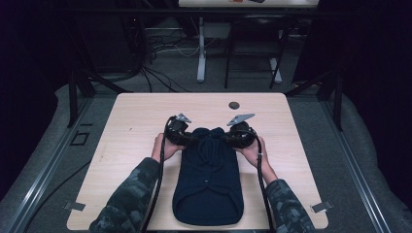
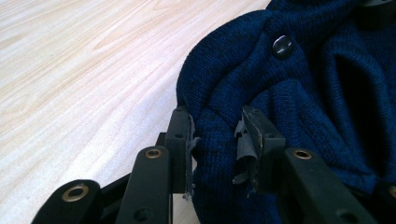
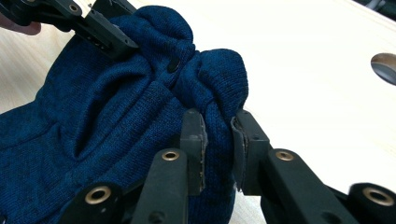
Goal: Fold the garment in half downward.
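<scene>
A dark blue knitted garment (image 1: 208,179) with buttons lies lengthwise on the light wooden table (image 1: 136,121), its bottom hem toward the near edge. My left gripper (image 1: 191,138) is shut on a fold at the garment's far left corner; in the left gripper view the knit (image 2: 289,112) fills the space between the jaws of that gripper (image 2: 217,135), with a button (image 2: 282,46) just beyond. My right gripper (image 1: 226,138) pinches the far right corner, and fabric (image 3: 93,126) is bunched between the jaws of that gripper (image 3: 218,140). The left gripper's fingers (image 3: 109,32) bite the opposite corner.
A round cable hole (image 1: 234,105) sits in the table just beyond the garment, also seen as the hole (image 3: 385,67). Bare tabletop lies to both sides. Past the far edge stand another table's leg (image 1: 201,53), a dark chair frame (image 1: 252,48) and floor cables (image 1: 155,73).
</scene>
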Motion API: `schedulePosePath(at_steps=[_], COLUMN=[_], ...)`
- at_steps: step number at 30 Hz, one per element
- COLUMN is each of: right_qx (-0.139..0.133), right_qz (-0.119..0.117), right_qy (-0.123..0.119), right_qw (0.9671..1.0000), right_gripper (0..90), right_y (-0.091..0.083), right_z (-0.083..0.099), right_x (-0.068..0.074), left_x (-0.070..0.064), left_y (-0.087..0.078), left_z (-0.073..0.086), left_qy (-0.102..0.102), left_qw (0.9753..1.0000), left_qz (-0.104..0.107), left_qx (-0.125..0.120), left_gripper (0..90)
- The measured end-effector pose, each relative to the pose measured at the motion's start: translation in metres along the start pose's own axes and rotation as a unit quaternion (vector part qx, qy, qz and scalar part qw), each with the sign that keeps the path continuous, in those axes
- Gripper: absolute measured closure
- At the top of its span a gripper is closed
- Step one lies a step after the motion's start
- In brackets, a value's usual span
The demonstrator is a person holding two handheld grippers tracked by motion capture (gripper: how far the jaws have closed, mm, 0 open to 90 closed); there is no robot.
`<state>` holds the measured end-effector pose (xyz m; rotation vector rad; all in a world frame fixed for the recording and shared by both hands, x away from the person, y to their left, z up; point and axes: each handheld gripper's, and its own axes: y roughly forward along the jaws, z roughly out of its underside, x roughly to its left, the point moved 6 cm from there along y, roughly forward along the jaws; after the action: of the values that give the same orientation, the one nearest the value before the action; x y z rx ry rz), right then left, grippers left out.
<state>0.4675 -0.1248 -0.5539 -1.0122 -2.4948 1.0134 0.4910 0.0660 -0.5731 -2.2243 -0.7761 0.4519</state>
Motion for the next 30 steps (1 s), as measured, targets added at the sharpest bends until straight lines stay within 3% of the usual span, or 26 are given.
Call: schedulePosePath(at_steps=[9,17,30], right_qx=[-0.016,-0.008,-0.012], right_qz=[-0.011,-0.018,-0.006], right_qy=[0.001,0.010,-0.030], right_qw=[0.9998,0.9998,0.9995], right_gripper=[75.7,74.8,74.1], right_y=[-0.006,-0.009,-0.020], right_z=[0.000,0.004,0.001], right_x=[-0.001,-0.005,0.002], left_x=[-0.005,-0.014,-0.023], left_y=[-0.011,-0.019,-0.033], left_z=[-0.004,-0.009,-0.012], left_qy=[0.026,0.060,0.090], left_qw=[0.9995,0.9977,0.9954], left_qz=[0.004,0.000,0.000], left_qx=[-0.017,-0.030,-0.031], left_gripper=[67.7,69.6,69.7])
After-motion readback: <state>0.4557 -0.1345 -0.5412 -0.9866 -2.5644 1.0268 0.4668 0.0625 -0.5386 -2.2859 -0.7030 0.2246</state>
